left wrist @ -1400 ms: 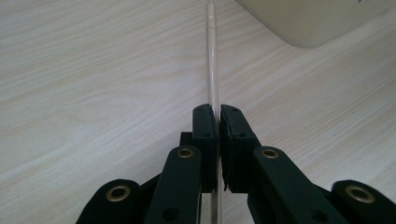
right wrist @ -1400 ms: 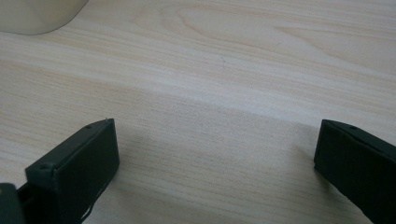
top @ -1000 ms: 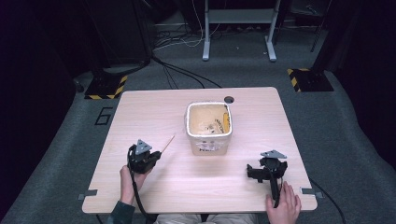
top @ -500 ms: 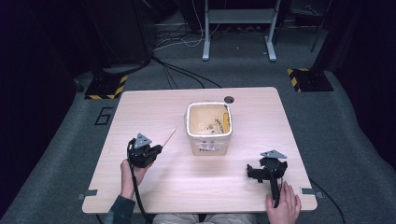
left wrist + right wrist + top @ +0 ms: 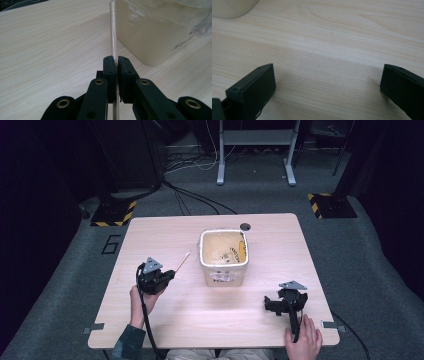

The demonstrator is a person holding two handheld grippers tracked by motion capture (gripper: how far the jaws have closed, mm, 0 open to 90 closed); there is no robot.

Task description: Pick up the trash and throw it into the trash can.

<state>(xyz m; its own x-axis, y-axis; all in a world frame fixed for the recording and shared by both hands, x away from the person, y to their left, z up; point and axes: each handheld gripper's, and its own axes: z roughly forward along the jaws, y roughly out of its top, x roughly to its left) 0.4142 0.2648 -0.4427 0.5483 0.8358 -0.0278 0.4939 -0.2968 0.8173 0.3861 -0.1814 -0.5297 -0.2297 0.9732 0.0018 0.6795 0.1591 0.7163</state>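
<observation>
Beige tub (image 5: 224, 262) stands just beside the clamped stick (image 5: 181, 262).

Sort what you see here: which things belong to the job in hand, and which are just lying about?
In use: left gripper, shut on a thin stick; cream tub beside it.
Lying about: right gripper, open, resting on the table; floor cables.

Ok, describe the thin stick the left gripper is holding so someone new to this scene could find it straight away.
Start at the cream tub in the middle of the wooden table. Just left of it, the left gripper is shut on a slim pale stick pointing toward the tub. It is the one long, thin thing on the table.
</observation>
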